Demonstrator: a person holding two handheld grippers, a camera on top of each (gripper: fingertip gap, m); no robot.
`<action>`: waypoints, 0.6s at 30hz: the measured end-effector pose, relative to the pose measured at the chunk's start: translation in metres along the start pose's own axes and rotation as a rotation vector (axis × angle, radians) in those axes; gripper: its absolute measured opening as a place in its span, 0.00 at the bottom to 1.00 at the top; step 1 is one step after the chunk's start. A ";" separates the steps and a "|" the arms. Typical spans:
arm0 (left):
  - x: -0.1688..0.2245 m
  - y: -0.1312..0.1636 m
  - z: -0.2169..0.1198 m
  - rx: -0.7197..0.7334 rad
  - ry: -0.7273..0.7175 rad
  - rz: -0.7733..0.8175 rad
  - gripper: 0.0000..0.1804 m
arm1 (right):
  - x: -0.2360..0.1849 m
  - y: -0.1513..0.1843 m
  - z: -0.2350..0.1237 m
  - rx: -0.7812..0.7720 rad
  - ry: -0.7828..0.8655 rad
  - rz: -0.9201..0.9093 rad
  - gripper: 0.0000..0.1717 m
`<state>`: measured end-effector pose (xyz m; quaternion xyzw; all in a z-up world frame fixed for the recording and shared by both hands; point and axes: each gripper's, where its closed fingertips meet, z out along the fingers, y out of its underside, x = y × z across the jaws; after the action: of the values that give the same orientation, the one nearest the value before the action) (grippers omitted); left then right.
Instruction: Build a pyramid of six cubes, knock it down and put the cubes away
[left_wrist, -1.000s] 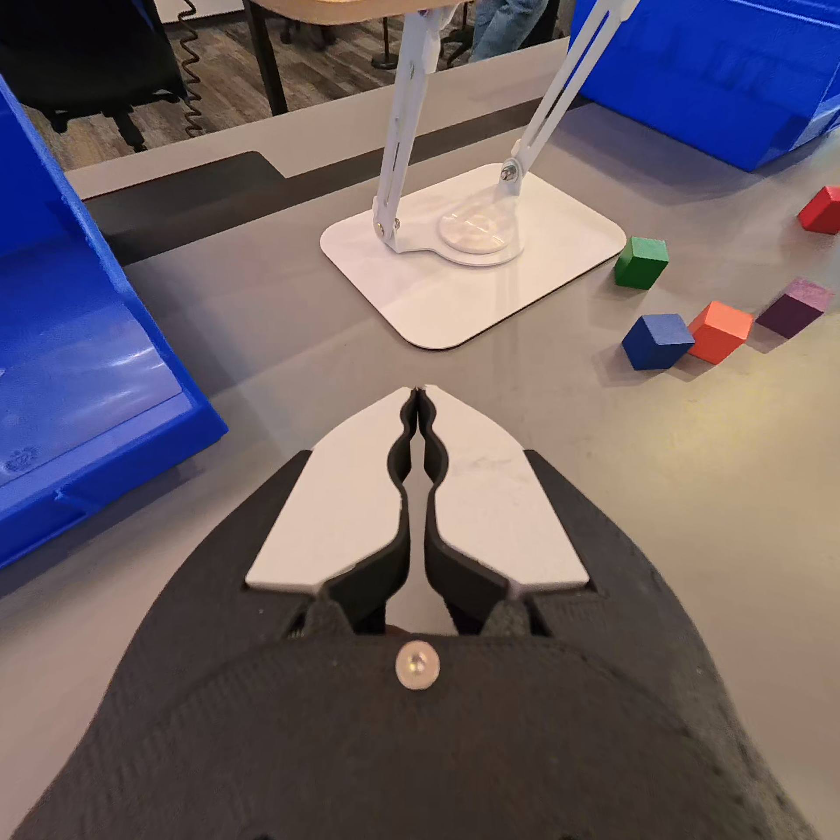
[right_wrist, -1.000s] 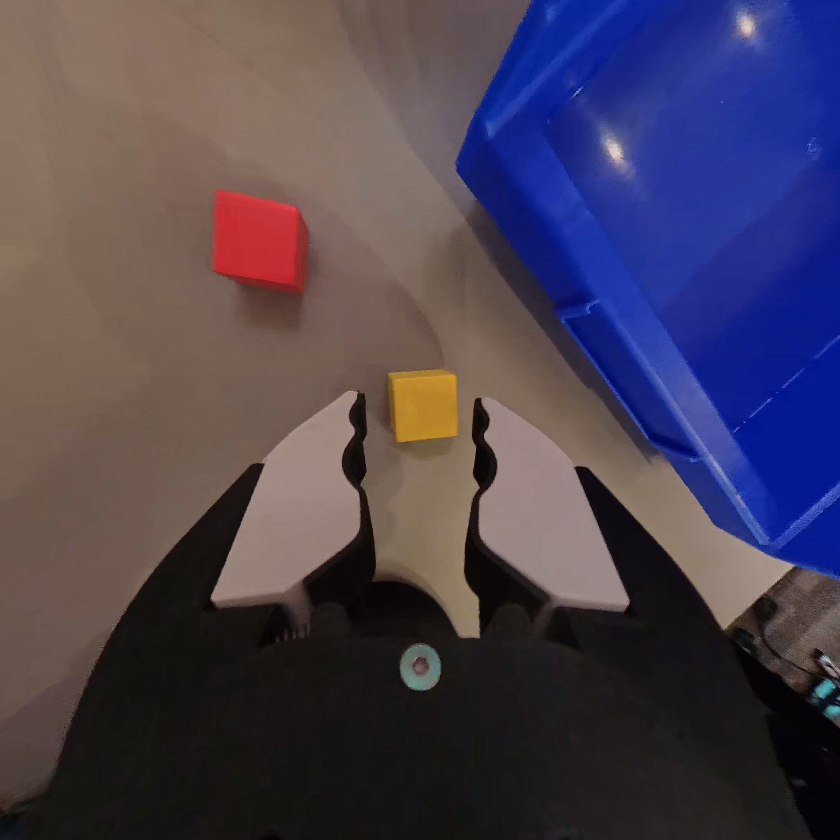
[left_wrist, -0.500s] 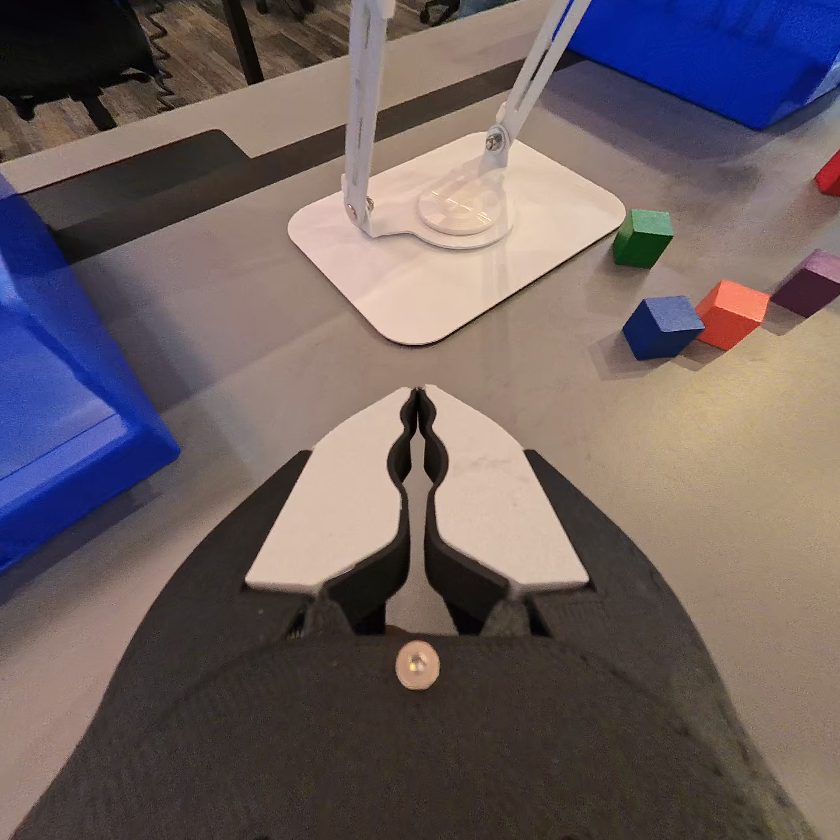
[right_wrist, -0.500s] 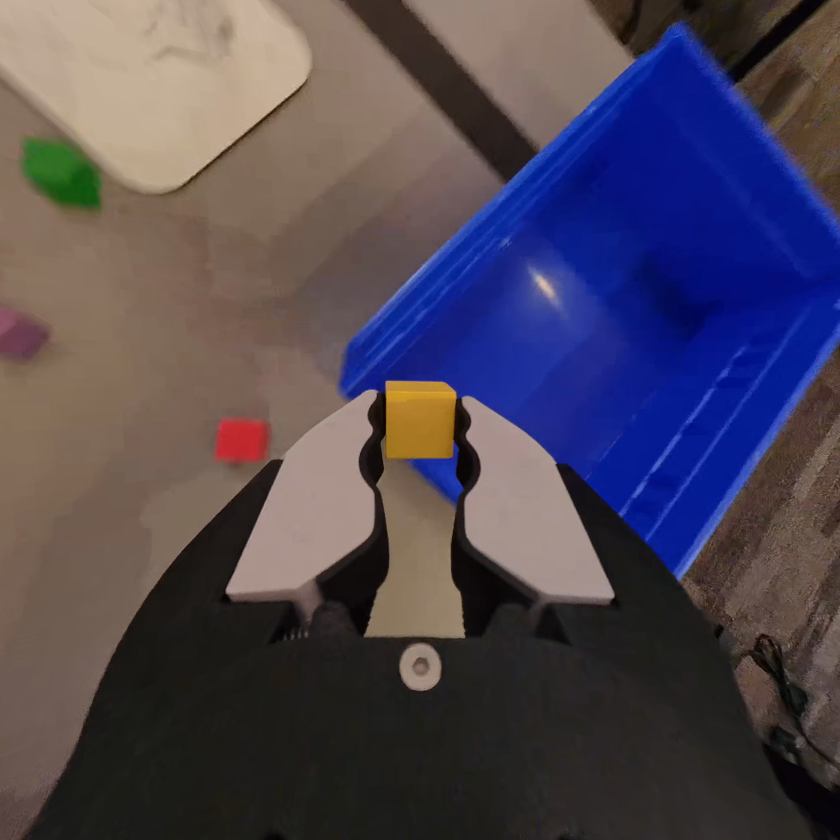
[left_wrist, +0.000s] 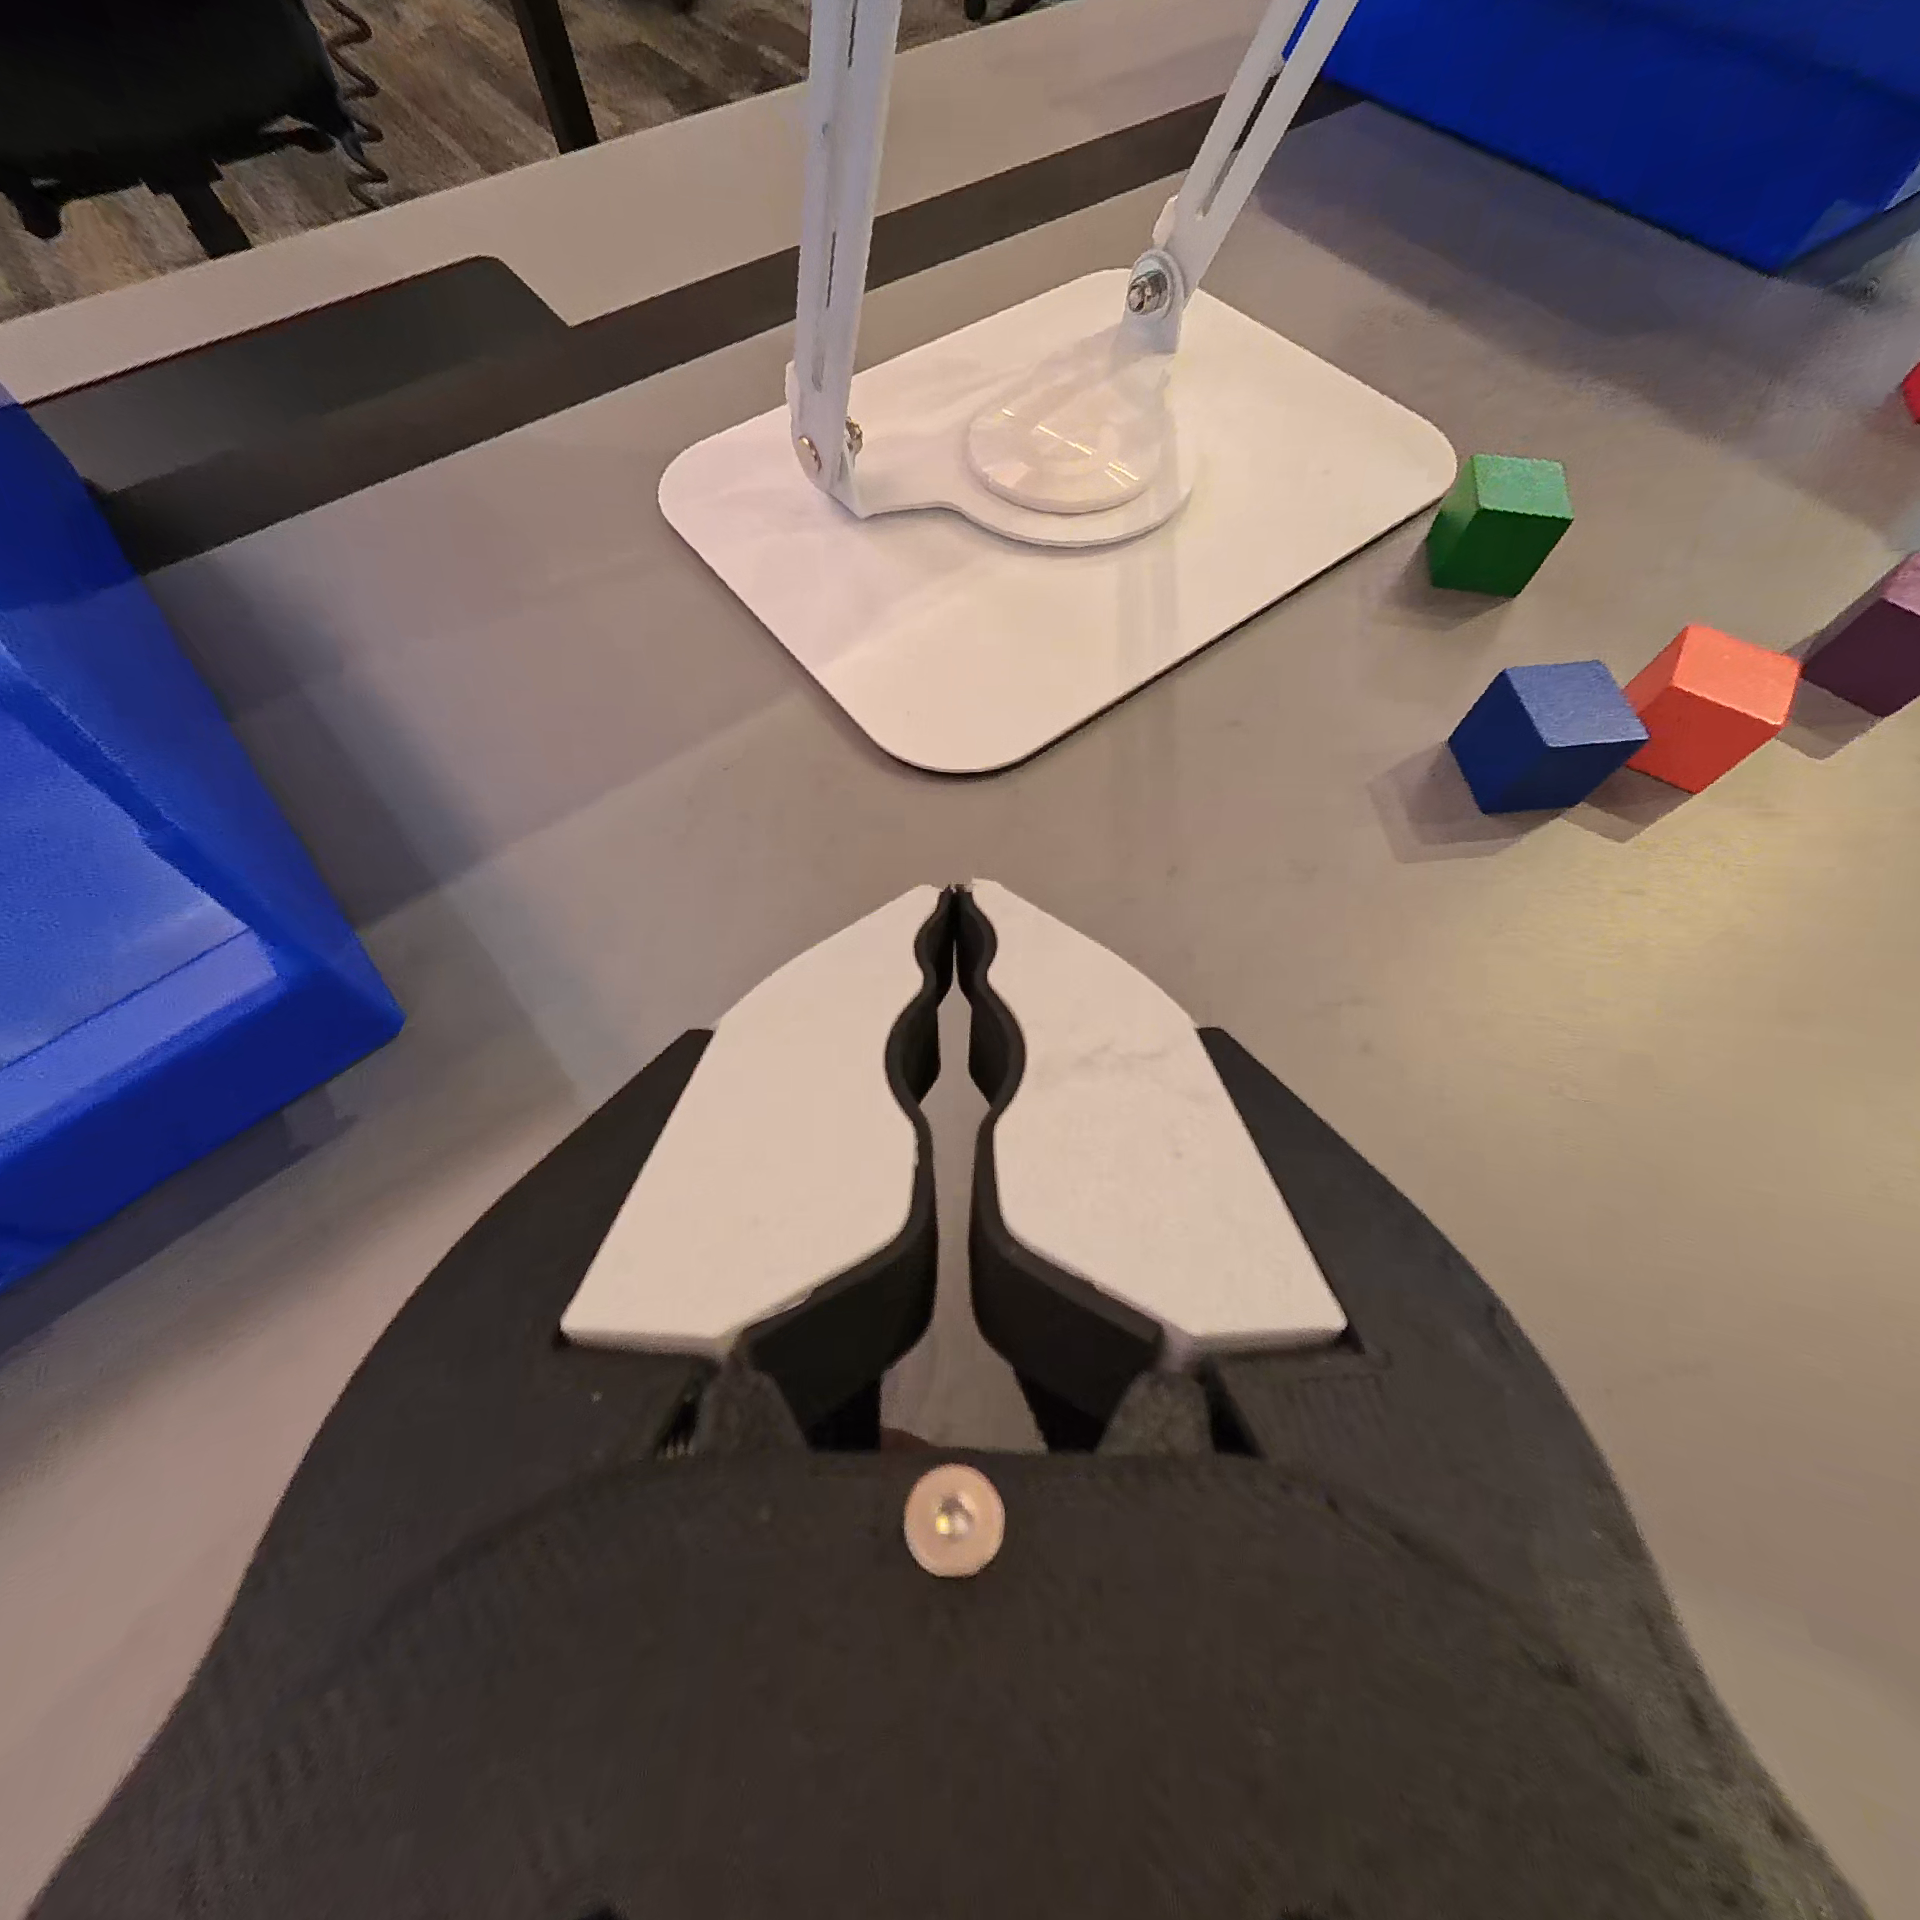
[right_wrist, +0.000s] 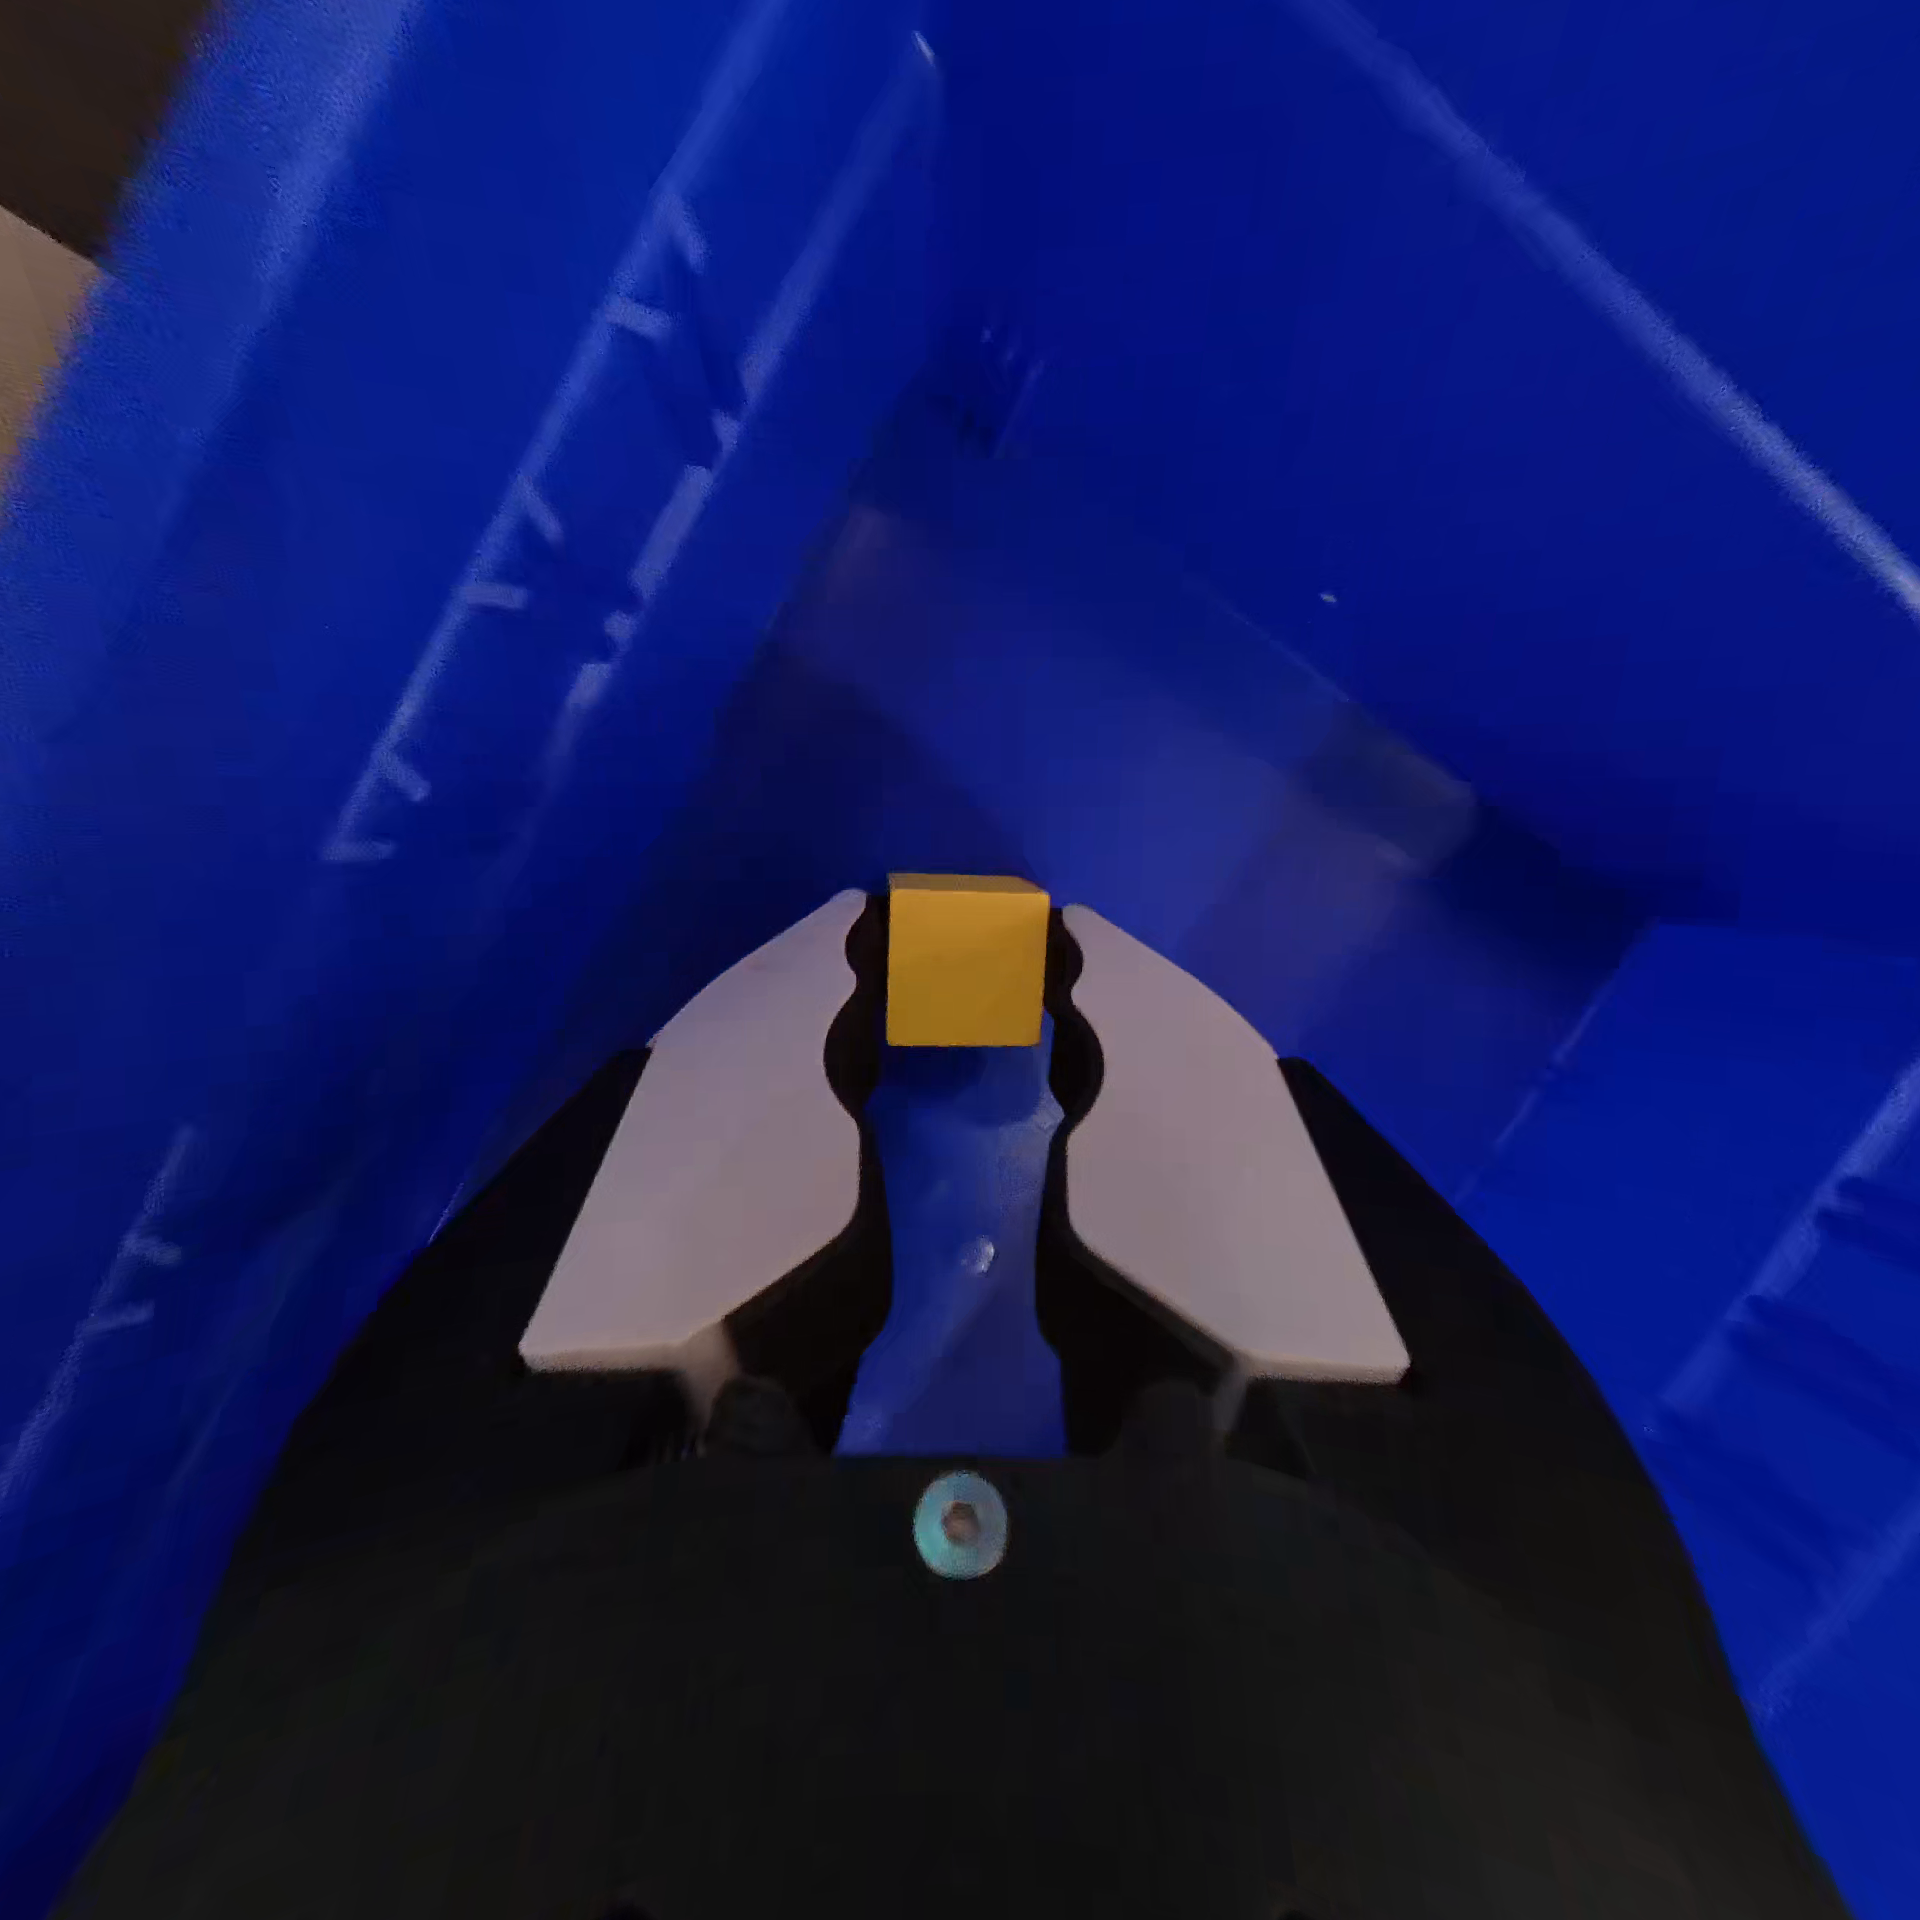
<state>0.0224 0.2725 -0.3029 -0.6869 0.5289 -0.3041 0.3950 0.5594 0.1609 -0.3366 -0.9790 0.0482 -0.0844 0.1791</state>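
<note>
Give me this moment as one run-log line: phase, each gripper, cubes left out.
phase: putting cubes away | right gripper: clamps yellow cube inside blue bin | left gripper: shut, empty | on table: green, blue, orange, purple cubes

Office, desk (left_wrist: 1143, 987), swivel chair (left_wrist: 156, 104), wood-look floor (left_wrist: 436, 62)

Blue bin (right_wrist: 1351, 416): glossy moulded plastic. Yellow cube (right_wrist: 964, 961) inside it: matt painted finish. Surface (left_wrist: 1351, 1039): smooth grey matt.

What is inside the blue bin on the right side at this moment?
Only the yellow cube, clamped in the right gripper's jaws over the blue bin floor. The gripper body covers the near floor.
</note>
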 end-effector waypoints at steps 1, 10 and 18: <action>0.000 0.000 0.000 -0.004 -0.002 0.004 0.00 | 0.002 -0.002 0.001 0.018 -0.009 0.022 0.17; 0.001 0.002 0.001 -0.013 -0.005 0.009 0.00 | -0.061 0.025 -0.139 0.207 -0.064 -0.162 0.19; 0.002 0.003 0.003 -0.024 -0.012 0.016 0.00 | -0.198 0.139 -0.178 0.122 -0.288 -0.345 0.24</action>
<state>0.0238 0.2709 -0.3065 -0.6891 0.5357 -0.2903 0.3923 0.3238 -0.0049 -0.2519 -0.9621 -0.1512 0.0241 0.2258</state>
